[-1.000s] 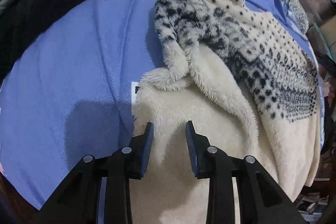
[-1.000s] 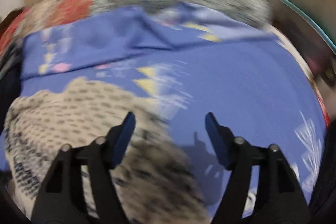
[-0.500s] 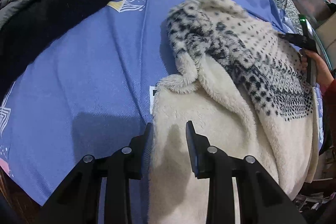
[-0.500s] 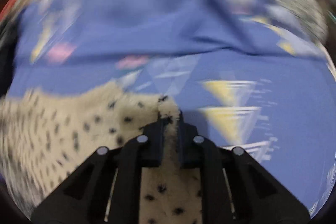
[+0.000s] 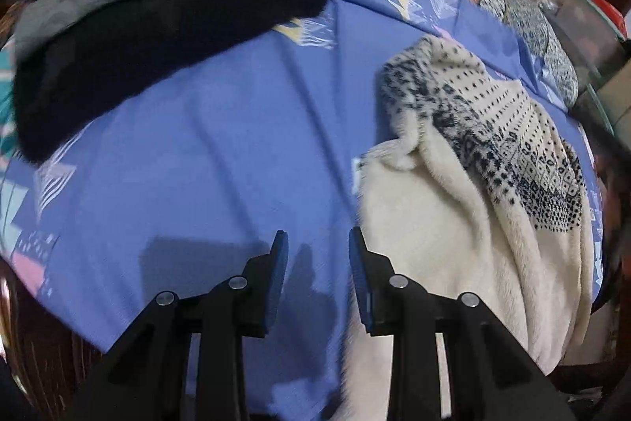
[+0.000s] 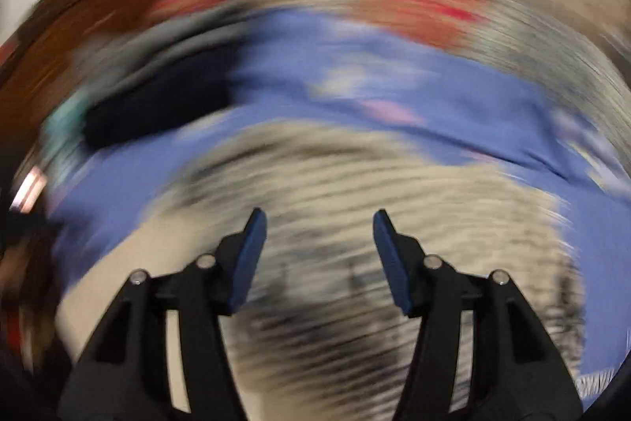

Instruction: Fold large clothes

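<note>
On the blue bedsheet [image 5: 205, 145], the cream fleece garment [image 5: 453, 223] lies half folded at the right, patterned side turned over the plush lining; square its edges before you make the next fold. Since half a second ago, your right gripper [image 6: 319, 223] has released the spotted edge and your left gripper [image 5: 317, 243], released and empty, has drifted off the fleece onto bare sheet.

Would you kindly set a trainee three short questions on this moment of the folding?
1. True or false: the left claw grips the cream fleece garment.
2. The right claw is: A open, B shut on fabric, C hidden.
3. Fill in: the black garment lies on the ____ bedsheet.

Key: 1 false, it is open over the sheet beside the fleece; 2 A; 3 blue.
</note>
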`<state>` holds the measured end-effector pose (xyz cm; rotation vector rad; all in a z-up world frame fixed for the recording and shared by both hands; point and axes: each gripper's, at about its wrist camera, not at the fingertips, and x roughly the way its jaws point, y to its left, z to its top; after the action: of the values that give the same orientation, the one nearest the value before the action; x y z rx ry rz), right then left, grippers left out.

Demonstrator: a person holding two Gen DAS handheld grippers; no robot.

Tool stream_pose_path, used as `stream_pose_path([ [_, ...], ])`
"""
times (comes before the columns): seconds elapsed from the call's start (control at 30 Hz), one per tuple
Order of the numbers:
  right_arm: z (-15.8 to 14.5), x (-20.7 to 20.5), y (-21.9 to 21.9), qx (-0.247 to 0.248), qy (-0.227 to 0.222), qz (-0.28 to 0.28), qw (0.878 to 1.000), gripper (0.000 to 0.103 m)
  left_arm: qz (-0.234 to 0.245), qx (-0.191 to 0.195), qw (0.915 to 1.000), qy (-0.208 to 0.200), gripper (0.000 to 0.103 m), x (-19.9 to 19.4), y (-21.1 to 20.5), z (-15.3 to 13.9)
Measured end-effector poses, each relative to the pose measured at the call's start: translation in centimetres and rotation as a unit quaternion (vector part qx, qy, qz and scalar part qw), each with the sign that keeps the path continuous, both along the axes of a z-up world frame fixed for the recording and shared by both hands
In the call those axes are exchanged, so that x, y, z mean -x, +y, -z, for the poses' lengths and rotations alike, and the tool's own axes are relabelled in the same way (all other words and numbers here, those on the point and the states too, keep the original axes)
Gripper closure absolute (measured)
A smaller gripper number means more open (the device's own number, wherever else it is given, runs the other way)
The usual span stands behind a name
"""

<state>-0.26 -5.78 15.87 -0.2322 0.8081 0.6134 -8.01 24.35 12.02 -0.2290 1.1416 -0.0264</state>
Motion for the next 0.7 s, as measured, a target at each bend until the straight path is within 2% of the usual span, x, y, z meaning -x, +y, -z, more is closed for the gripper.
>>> stream_pose_path([
  [0.07, 0.9, 6.2, 5.2, 0.012, 0.015, -0.110, 0.994, 0.045, -0.013, 0.005, 0.9999, -0.009, 0.049, 1.6, 1.5, -0.5],
  [0.2, 4.7, 15.6, 13.1, 0.029, 0.070, -0.243, 0.967, 0.035, -0.045, 0.014, 0.9984, -0.032, 0.049, 5.5, 4.9, -1.3],
  [0.3, 7.6, 18.4, 16.9, 0.077, 0.078, -0.270, 0.957, 0.035, -0.065, 0.021, 0.9967, -0.044, 0.049, 8.2, 7.2, -1.5],
  [0.37, 9.1, 18.4, 18.3, 0.088, 0.100, -0.262, 0.956, 0.030, -0.080, 0.027, 0.9953, -0.049, 0.049, 9.8, 8.8, -1.3],
  [0.47, 11.0, 17.7, 19.6, 0.117, 0.123, -0.252, 0.953, 0.029, -0.099, 0.038, 0.9929, -0.054, 0.049, 11.7, 10.4, -1.0],
  [0.5, 11.8, 17.7, 20.0, 0.132, 0.126, -0.246, 0.952, 0.032, -0.106, 0.042, 0.9918, -0.057, 0.049, 12.3, 10.9, -0.8],
  [0.53, 12.3, 17.6, 20.2, 0.150, 0.135, -0.241, 0.949, 0.058, -0.112, 0.046, 0.9909, -0.060, 0.049, 12.7, 11.4, -0.7],
  [0.57, 12.3, 17.0, 20.3, 0.159, 0.152, -0.234, 0.947, 0.078, -0.117, 0.050, 0.9899, -0.063, 0.049, 13.0, 11.9, -0.7],
  [0.6, 11.5, 16.0, 20.1, 0.140, 0.185, -0.233, 0.944, 0.088, -0.123, 0.054, 0.9886, -0.068, 0.049, 13.5, 12.4, -0.7],
  [0.67, 8.3, 13.6, 19.7, 0.073, 0.239, -0.221, 0.943, 0.091, -0.131, 0.062, 0.9864, -0.078, 0.049, 14.1, 13.1, -0.8],
  [0.7, 5.9, 12.2, 19.8, 0.039, 0.246, -0.214, 0.945, 0.091, -0.134, 0.063, 0.9857, -0.081, 0.049, 14.2, 13.3, -0.8],
])
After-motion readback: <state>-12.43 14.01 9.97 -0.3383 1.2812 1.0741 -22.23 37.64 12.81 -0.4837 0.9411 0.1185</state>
